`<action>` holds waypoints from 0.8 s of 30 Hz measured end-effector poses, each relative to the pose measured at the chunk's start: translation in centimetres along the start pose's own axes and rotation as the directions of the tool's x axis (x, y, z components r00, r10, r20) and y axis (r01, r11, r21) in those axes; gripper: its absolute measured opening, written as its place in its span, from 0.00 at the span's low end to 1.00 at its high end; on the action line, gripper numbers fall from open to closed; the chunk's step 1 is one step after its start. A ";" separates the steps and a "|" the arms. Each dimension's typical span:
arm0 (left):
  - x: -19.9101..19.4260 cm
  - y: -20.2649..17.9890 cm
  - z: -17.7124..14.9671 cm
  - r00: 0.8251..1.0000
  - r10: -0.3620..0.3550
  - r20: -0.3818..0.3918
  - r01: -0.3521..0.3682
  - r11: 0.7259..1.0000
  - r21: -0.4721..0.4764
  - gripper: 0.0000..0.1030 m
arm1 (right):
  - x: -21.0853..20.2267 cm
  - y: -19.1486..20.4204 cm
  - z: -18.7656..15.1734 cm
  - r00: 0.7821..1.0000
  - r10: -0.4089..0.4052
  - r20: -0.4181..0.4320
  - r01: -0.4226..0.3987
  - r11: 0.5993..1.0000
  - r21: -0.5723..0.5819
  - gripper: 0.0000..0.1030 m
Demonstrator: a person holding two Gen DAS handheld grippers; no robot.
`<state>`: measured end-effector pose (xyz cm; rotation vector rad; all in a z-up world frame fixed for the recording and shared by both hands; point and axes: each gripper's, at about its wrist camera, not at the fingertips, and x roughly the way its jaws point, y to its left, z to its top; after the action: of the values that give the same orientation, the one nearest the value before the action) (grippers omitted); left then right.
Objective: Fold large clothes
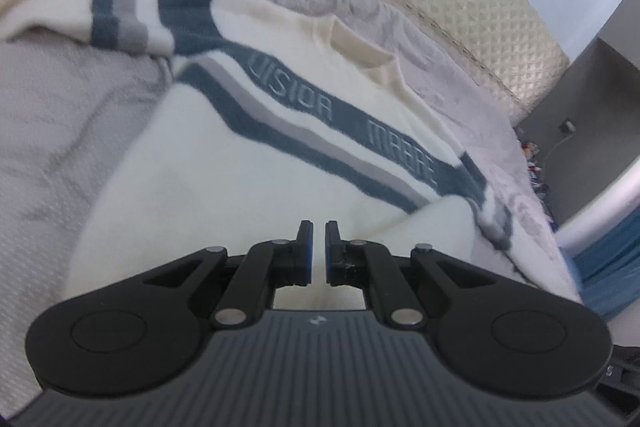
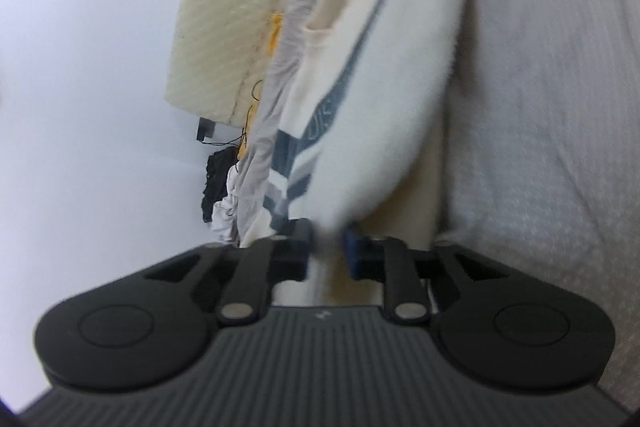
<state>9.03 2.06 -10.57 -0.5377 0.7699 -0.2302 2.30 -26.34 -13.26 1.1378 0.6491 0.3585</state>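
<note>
We've got the cream sweater (image 1: 248, 147) spread on the grey bedspread (image 1: 60, 131), left gripper (image 1: 319, 227) pinched together at its hem, right gripper (image 2: 329, 231) nipping the edge, so probably lift both evenly.

Left wrist camera sits behind fingers (image 1: 306, 247), faces forward and slightly down across bed (image 1: 60, 155); sweater (image 1: 240, 155) close ahead of fingertips, headboard (image 1: 460, 7) beyond. Right wrist camera likewise behind fingers (image 2: 298, 247), view rolled sideways, very near sweater (image 2: 384, 99) whose edge lies between fingers. Both views share sweater, grey bedsheet (image 2: 560, 107), quilted headboard (image 2: 232, 7).
</note>
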 end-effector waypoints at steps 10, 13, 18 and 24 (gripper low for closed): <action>0.3 -2.9 -1.8 0.989 -0.139 -0.050 0.143 0.985 0.099 0.07 | -6.7 1.7 0.7 0.979 -0.149 0.141 0.160 0.985 -0.071 0.10; 0.4 -4.1 -2.7 0.979 -0.186 -0.088 0.196 0.972 0.128 0.07 | -9.6 1.3 1.2 0.947 -0.245 0.210 0.263 0.963 -0.065 0.09; 0.3 -6.6 -4.9 0.977 -0.173 -0.125 0.199 0.948 0.247 0.07 | -13.1 -1.7 1.2 0.841 -0.483 0.242 0.491 0.871 0.032 0.09; 1.4 -7.9 -7.2 0.964 -0.174 -0.202 0.230 0.928 0.295 0.07 | -14.0 -5.0 1.1 0.727 -0.651 0.219 0.624 0.759 0.185 0.05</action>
<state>4.80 -7.87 -11.38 -0.2931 0.8262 -0.5894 -7.93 -37.13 -13.44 0.9589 0.7776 -0.4300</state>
